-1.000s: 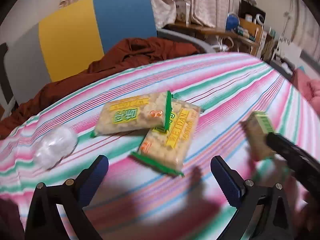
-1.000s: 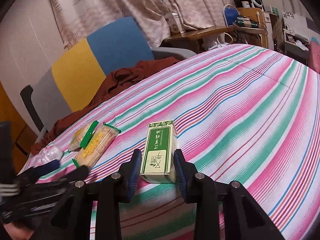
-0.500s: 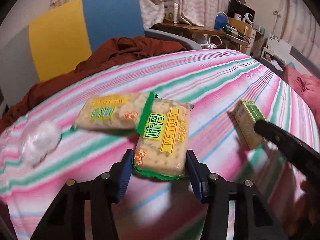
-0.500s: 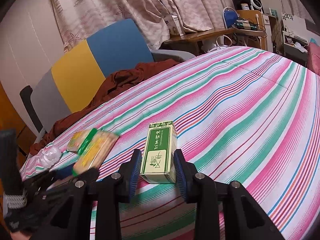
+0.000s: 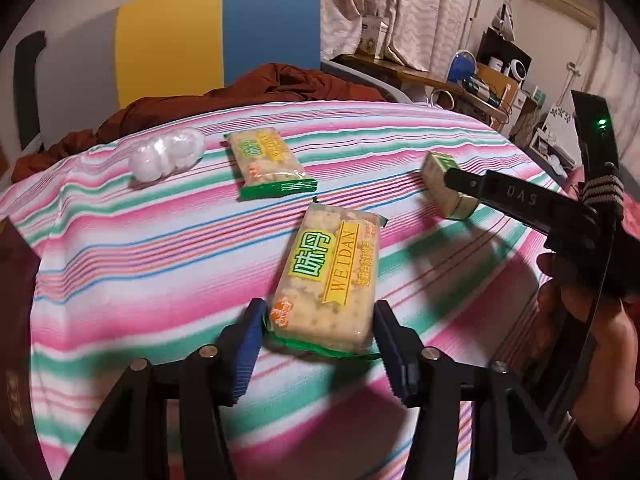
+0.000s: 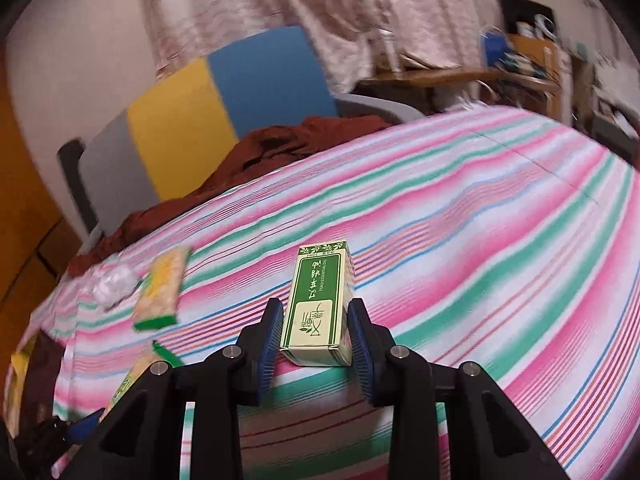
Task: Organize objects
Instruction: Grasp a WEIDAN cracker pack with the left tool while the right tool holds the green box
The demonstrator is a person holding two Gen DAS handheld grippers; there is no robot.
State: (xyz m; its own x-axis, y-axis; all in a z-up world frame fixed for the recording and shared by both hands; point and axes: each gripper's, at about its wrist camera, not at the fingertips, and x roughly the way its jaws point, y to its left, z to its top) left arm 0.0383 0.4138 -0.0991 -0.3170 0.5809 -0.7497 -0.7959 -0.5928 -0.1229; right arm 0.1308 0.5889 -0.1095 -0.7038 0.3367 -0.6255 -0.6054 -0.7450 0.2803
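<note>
Both hands loaded, mid-carry, as we read it. Our left hand-held gripper [image 5: 318, 334] is clenched on a yellow-labelled transparent cracker packet with green end seals [image 5: 330, 276]; blue pads press its long sides near the lower end, and it looks raised off the striped pink, green and white cloth-covered bench [image 5: 120, 264]. Our right hand-held gripper [image 6: 314, 336] grasps a small green-and-cream printed cardboard box [image 6: 320, 304] by its near end, also seemingly lifted, though contact with the cloth beneath cannot be ruled out.

Left lying on the bench: a second cracker packet of the same kind [image 5: 266, 162] and, near it to the left, a crumpled clear plastic bag of white stuff [image 5: 166, 154].

Judgement: the pick-up step is done for both items; placing comes next. No tray or bin shows, so we would group them beside the resting packet, setting each flat before loosening the grip. The packet is soft; a gentle squeeze suits it.
</note>
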